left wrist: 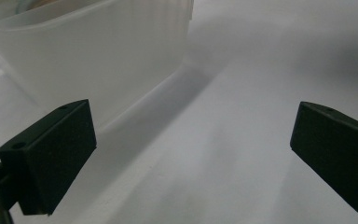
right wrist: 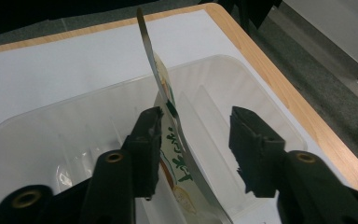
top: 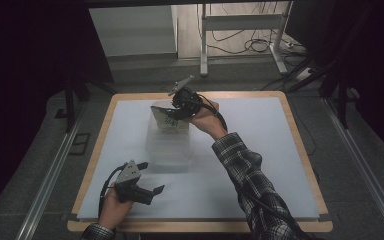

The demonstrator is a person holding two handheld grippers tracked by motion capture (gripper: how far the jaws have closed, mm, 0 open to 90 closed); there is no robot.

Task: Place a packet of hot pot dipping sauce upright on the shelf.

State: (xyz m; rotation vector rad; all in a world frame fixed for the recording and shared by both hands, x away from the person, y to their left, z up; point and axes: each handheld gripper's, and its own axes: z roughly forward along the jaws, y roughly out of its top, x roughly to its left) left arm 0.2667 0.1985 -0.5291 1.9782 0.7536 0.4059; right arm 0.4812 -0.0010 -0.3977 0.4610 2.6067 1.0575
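We find the right hand-held gripper [right wrist: 193,140] poised over the clear plastic bin [top: 168,145] at mid-desk [top: 260,150], its jaws parted. A printed snack packet [right wrist: 170,140] stands on edge between them, leaning against the left pad; the right pad stands clear of it, so the packet is released, its lower end inside the bin. The left hand-held gripper [top: 150,186] sits near the desk's front edge, jaws wide apart, grasping nothing, the bin just beside it.
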